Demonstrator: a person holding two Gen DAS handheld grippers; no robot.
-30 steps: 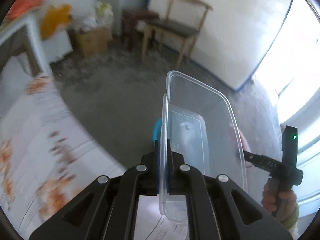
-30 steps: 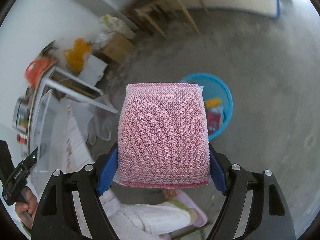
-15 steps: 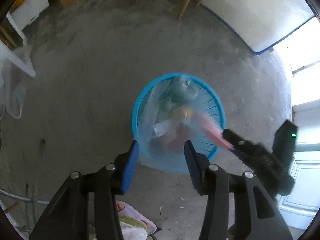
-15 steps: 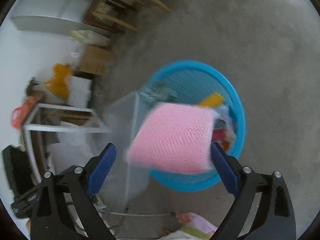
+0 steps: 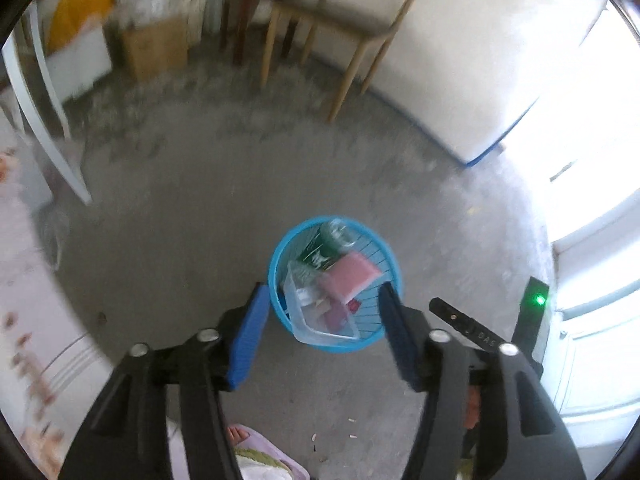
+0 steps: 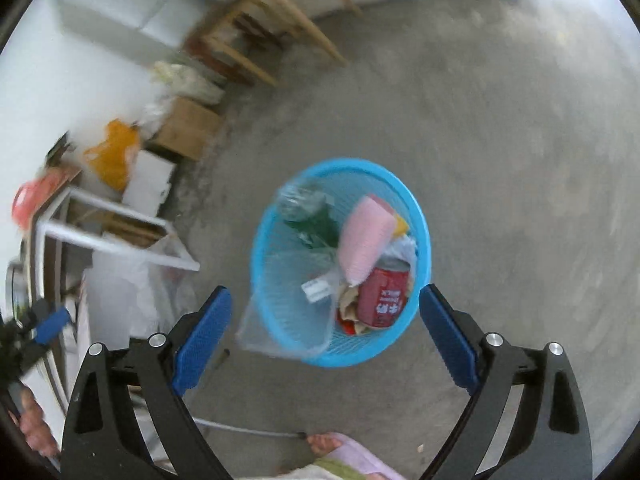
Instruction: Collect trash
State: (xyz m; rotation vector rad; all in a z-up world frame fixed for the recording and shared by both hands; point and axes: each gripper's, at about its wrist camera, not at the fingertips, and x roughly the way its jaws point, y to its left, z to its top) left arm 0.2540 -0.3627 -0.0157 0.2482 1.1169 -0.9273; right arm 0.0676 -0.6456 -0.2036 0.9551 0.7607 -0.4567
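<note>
A blue plastic waste basket (image 5: 384, 256) stands on the concrete floor and also shows in the right wrist view (image 6: 420, 232). Inside it lie a clear plastic container (image 5: 316, 320), a pink sponge (image 5: 350, 278), a red carton (image 6: 382, 294) and a crumpled bottle (image 6: 298, 200). The container (image 6: 288, 308) leans over the basket's near rim and the sponge (image 6: 364, 236) rests on the trash. My left gripper (image 5: 322, 330) is open and empty above the basket. My right gripper (image 6: 324, 338) is open and empty above it too.
A wooden chair (image 5: 344, 20) and a dark stool (image 5: 252, 12) stand by the far wall. A cardboard box (image 5: 154, 46) and bags sit in the corner. A white table frame (image 6: 116, 236) is at the left. My slippered foot (image 6: 340, 446) is below.
The left gripper opened and dropped the clear container into the basket. The right gripper opened and dropped the pink sponge in. Both now hover higher, empty.
</note>
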